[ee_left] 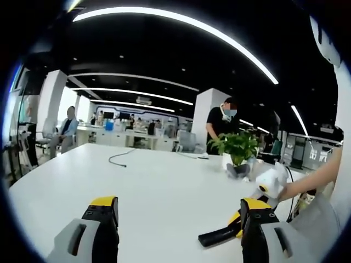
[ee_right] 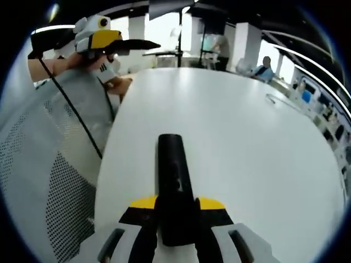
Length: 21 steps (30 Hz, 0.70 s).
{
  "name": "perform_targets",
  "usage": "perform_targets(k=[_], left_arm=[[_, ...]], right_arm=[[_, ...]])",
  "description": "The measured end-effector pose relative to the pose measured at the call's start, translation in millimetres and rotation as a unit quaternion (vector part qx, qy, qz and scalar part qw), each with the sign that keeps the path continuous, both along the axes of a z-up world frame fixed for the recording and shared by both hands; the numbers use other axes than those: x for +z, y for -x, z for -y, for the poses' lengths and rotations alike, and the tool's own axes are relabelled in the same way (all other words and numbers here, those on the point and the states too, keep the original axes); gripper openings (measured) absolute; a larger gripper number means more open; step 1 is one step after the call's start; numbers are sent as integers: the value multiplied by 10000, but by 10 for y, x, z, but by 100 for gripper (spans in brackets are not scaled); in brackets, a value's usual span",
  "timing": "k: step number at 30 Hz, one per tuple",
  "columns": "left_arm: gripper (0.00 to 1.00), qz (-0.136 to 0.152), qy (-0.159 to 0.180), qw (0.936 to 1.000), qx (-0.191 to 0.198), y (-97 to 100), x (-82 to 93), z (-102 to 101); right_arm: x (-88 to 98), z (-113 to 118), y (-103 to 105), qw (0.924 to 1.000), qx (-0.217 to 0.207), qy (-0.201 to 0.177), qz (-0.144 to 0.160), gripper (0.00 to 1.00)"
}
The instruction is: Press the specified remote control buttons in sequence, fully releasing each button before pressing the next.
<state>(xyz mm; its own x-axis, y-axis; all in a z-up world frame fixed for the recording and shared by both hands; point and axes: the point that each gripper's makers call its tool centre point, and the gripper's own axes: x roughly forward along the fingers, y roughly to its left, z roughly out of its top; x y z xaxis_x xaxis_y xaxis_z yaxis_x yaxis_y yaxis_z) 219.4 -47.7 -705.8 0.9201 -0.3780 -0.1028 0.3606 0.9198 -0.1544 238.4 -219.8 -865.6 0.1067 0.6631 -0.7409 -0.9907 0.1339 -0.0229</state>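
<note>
So right now my right gripper (ee_right: 176, 219) has its jaws clamped on the near end of the black remote (ee_right: 174, 181), holding it out over the white table (ee_right: 247, 148). My left gripper (ee_left: 178, 230) hangs further left with jaws wide apart, nothing in them. Looks like I'm at the setup stage; next I'd bring a left jaw tip down onto the first button, which I can't quite make out.
</note>
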Motion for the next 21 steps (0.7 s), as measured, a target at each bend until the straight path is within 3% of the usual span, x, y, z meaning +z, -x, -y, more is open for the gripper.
perform_targets(k=[2, 5, 8, 12, 17, 20, 21], left_arm=[[97, 43, 10, 10000, 40, -7, 17, -20], [99, 329, 26, 9994, 46, 7, 96, -27], [99, 490, -152, 9984, 242, -2, 110, -109], [98, 699, 48, 9972, 267, 1, 202, -136], [95, 491, -63, 9986, 184, -7, 98, -104], [95, 371, 125, 9992, 98, 2, 77, -77], [95, 211, 277, 9994, 66, 15, 44, -59]], right_arm=[[-7, 8, -53, 10000, -70, 4, -9, 23], [7, 32, -130, 9999, -134, -19, -1, 23], [9, 51, -187, 9999, -117, 49, -13, 23], [24, 81, -248, 9999, -133, 89, -20, 23], [17, 87, -298, 9999, -66, 128, -30, 23], [26, 83, -345, 9999, -33, 130, -30, 23], [26, 83, -357, 9999, -34, 125, -41, 23]])
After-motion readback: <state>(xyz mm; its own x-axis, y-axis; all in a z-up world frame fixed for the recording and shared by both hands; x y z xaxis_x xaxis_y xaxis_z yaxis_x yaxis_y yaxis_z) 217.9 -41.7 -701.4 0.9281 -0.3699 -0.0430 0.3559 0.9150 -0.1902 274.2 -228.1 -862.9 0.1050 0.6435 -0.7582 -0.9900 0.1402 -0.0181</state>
